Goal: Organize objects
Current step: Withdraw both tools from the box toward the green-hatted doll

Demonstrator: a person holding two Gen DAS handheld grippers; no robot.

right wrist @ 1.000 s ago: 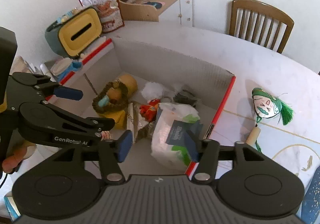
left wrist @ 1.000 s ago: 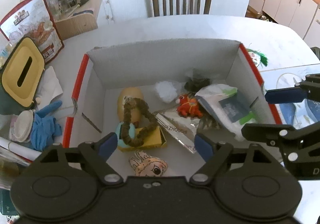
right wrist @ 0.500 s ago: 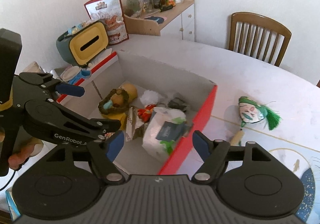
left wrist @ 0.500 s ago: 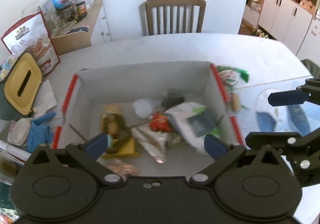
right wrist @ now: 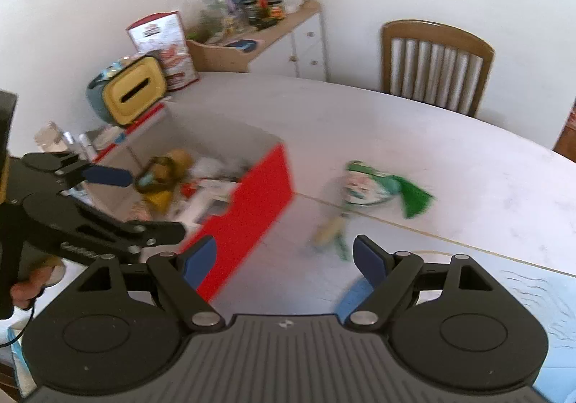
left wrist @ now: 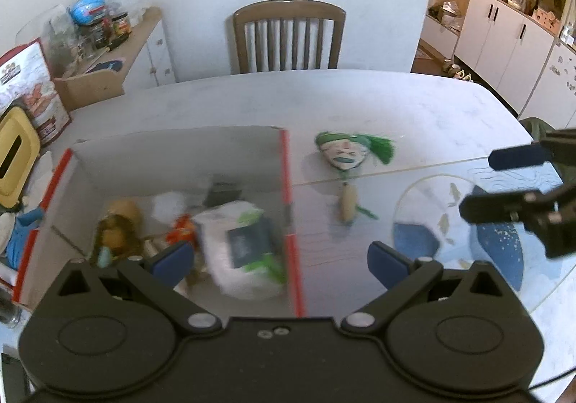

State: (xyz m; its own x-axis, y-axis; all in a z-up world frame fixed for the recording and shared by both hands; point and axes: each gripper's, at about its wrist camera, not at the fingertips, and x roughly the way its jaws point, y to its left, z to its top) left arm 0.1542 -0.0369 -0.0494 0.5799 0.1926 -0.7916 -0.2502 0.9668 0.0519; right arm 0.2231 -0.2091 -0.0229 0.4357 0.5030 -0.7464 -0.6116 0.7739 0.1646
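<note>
White counter (left wrist: 360, 104), box (left wrist: 172, 151) at left. My left gripper (left wrist: 280, 259) is spread wide and empty; my right gripper (right wrist: 286, 259), jaws opening, empty, should straddle the mask rattle's (right wrist: 363, 183) wooden handle squarely before closing.

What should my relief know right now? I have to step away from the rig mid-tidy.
Left gripper: open, empty, above the box's near edge.
Right gripper: jaws opening, nothing between them, over the table by the box.
Box: already holds a white bag, a small red toy and other bits.
Left to do: the green mask toy lies on the table outside the box; it probably goes in next.
</note>
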